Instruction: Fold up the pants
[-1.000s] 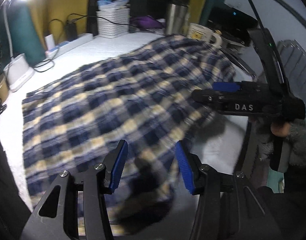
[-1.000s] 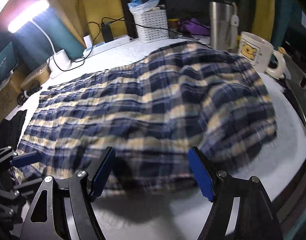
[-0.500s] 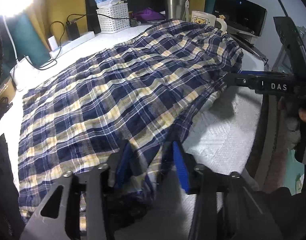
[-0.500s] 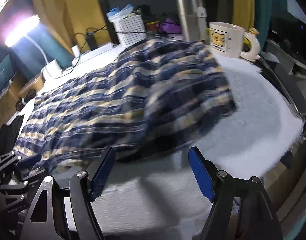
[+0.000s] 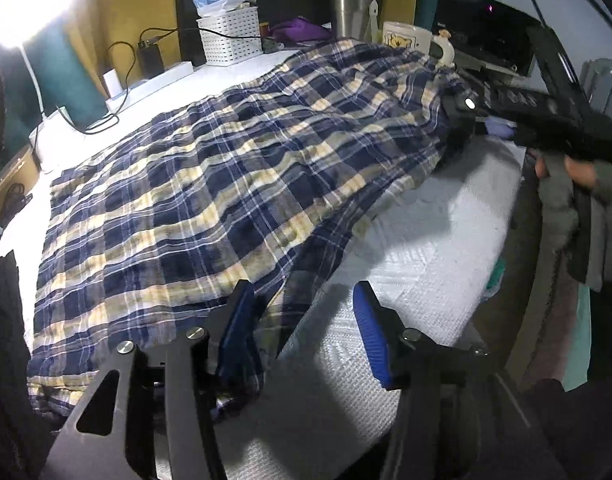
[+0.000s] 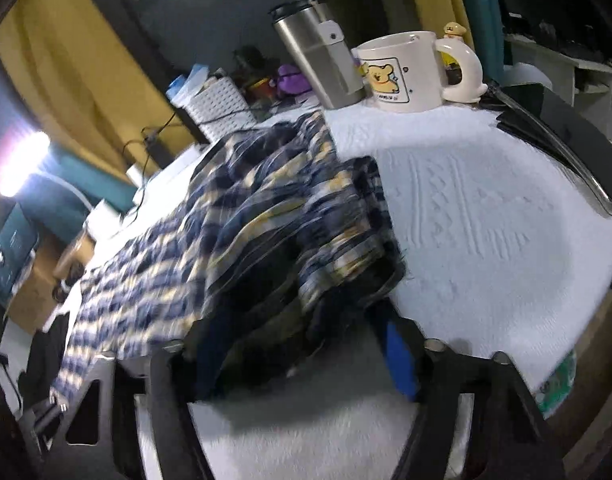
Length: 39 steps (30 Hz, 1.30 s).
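Nearest, the left gripper point(image 5: 301, 332) has let go: half a second ago its 2 blue pads pinched the near edge of the navy-and-cream plaid cotton pants point(image 5: 209, 184); now they spread, opening, cloth brushing only the left pad. The pants lie on the white textured table cover point(image 5: 426, 264). Farther off, the right gripper point(image 6: 306, 344) has reached the far end, its jaws closing around bunched fabric, so a fold seems about to start.

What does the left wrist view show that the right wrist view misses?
Only the left wrist view shows the right tool from outside at the plaid pants' far edge, plus the left tool, jaws opening astride the near edge. Only the right wrist view shows cloth bunched between the right tool's closing jaws. Both show the pants, mug and steel tumbler.
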Each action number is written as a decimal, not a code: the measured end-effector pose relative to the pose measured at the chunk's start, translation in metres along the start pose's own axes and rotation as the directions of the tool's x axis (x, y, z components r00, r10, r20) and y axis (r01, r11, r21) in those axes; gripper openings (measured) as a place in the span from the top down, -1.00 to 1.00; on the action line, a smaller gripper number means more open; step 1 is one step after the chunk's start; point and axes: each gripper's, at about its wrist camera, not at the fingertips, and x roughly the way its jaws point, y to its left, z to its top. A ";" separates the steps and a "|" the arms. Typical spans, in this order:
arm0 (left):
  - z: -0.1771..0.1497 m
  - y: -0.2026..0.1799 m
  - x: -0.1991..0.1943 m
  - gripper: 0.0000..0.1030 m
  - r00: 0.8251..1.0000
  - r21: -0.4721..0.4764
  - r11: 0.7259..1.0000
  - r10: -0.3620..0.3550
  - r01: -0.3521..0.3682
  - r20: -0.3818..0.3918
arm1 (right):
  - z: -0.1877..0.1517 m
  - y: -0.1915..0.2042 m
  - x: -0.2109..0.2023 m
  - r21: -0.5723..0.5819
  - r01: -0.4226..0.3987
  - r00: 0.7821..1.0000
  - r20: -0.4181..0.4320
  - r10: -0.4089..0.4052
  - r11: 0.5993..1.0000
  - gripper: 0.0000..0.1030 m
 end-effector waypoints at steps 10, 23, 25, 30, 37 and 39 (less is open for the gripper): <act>0.001 0.003 -0.004 0.88 0.999 -0.019 0.999 0.031 -0.030 0.043 | 0.006 -0.004 0.004 -0.033 -0.029 0.999 0.034 0.030 0.999 0.78; -0.018 0.004 -0.022 0.87 0.999 -0.073 0.997 -0.028 0.030 0.028 | -0.017 -0.008 -0.023 -0.107 0.080 0.996 0.045 -0.076 0.991 0.80; -0.016 0.011 -0.032 0.82 0.998 -0.092 0.995 -0.040 0.043 0.040 | -0.021 -0.010 -0.025 -0.101 0.106 0.994 0.050 -0.101 0.989 0.81; -0.019 0.057 -0.062 0.17 0.995 -0.148 0.987 0.075 -0.064 0.070 | -0.021 -0.011 -0.033 -0.105 0.132 0.990 0.065 -0.126 0.986 0.80; -0.046 0.156 -0.070 -0.20 0.975 -0.364 0.910 0.221 -0.198 0.022 | -0.024 -0.007 -0.033 -0.102 0.144 0.988 0.062 -0.139 0.984 0.80; -0.051 0.167 -0.064 -0.19 0.978 -0.380 0.905 0.210 -0.193 0.003 | -0.024 -0.007 -0.034 -0.097 0.144 0.989 0.058 -0.139 0.985 0.80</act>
